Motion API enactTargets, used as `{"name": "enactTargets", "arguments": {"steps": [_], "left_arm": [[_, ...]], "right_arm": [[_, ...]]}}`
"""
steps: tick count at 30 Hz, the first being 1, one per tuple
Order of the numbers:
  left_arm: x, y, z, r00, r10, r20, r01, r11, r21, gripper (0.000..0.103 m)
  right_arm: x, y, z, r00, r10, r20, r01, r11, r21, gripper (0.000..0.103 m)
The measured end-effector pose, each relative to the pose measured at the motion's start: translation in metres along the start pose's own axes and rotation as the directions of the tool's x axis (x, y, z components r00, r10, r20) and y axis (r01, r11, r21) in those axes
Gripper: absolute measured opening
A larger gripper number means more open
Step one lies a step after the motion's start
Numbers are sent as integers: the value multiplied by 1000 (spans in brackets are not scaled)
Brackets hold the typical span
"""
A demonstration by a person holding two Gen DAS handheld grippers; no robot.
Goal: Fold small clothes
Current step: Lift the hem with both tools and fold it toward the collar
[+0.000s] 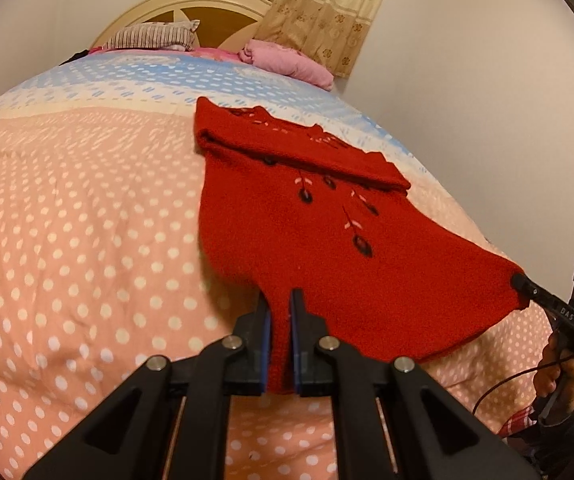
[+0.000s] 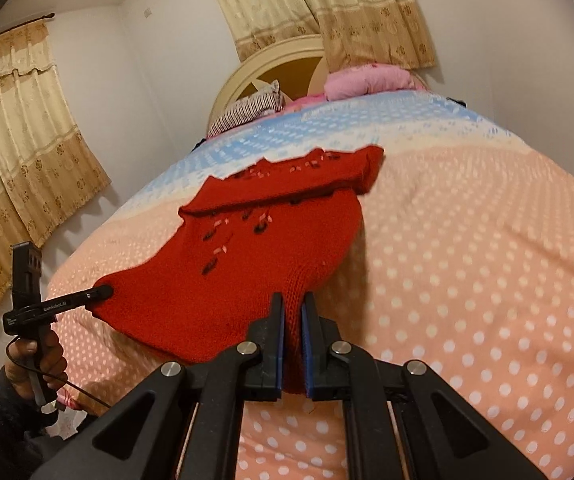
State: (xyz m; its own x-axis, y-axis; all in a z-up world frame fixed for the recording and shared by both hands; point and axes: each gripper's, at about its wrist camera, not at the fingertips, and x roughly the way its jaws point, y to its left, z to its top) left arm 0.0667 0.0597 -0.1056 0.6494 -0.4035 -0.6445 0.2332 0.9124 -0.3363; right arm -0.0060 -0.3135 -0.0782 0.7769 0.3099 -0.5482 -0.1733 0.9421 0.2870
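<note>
A small red knitted sweater (image 1: 307, 216) with dark embroidered leaves lies on the bed, its far end folded over with the sleeves across. My left gripper (image 1: 279, 300) is shut on the near left corner of its hem. My right gripper (image 2: 293, 300) is shut on the near right corner of the hem; it also shows in the left wrist view (image 1: 521, 282). The left gripper shows in the right wrist view (image 2: 105, 291). The hem is lifted off the bed and stretched between both grippers. The sweater also shows in the right wrist view (image 2: 247, 256).
The bed has a pink quilt with white dots (image 1: 67, 240) and a blue band towards the headboard (image 1: 191, 8). A striped pillow (image 1: 151, 36) and a pink bundle (image 1: 287, 60) lie at the head. Curtains (image 2: 15, 152) hang on the walls.
</note>
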Motion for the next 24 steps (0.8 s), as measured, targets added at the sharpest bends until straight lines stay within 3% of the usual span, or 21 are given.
{"name": "enactTargets", "arguments": {"steps": [12, 24], "left_arm": [[-6, 0, 57, 995, -30, 94, 30, 1000, 4, 9], [6, -1, 152, 980, -9, 198, 5, 1000, 23, 8]], "right_arm": [[-2, 11, 60, 995, -20, 96, 25, 998, -51, 6], [26, 18, 147, 985, -60, 159, 78, 991, -107, 6]]}}
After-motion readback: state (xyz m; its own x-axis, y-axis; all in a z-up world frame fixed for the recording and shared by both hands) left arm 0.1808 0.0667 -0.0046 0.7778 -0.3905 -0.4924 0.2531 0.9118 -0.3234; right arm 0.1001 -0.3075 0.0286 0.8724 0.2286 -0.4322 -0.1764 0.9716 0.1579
